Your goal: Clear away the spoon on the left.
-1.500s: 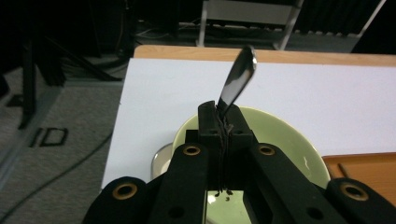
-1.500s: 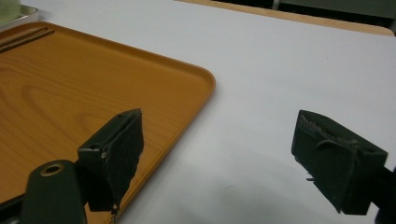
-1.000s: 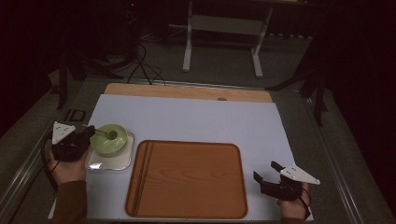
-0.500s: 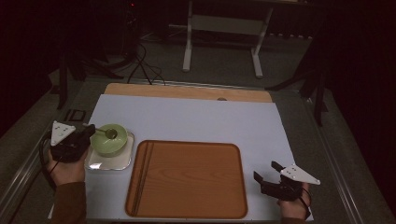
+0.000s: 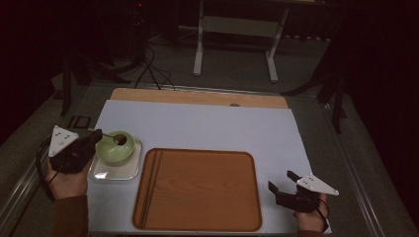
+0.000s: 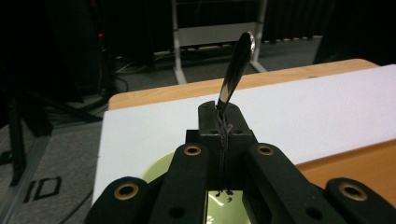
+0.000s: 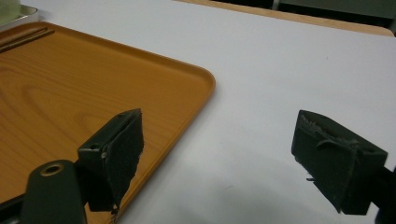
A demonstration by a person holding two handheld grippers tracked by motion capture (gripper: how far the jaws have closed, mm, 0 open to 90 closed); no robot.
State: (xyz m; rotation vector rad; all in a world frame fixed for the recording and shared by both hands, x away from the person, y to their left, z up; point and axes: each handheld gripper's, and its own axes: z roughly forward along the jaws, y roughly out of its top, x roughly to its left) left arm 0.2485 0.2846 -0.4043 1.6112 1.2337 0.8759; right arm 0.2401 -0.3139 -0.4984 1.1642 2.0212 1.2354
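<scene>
My left gripper [image 5: 99, 134] is shut on the handle of a metal spoon [image 6: 236, 70], which points up and away from the jaws [image 6: 220, 112]. It hangs over a pale green bowl [image 5: 116, 147] that stands on a small white tray [image 5: 114, 169] at the table's left. The spoon [image 5: 114, 138] reaches over the bowl's [image 6: 159, 170] opening. My right gripper [image 5: 281, 180] stands open near the front right corner, with only the white mat between its jaws [image 7: 217, 140].
A large orange tray [image 5: 197, 190] lies in the middle front, with a pair of dark chopsticks [image 5: 148, 187] along its left side. Its right edge [image 7: 201, 88] lies just left of my right gripper. A wooden strip [image 5: 197, 97] borders the far side of the mat.
My left gripper has risen a little with the spoon, lifting it above the bowl. The right gripper has stayed in place.
</scene>
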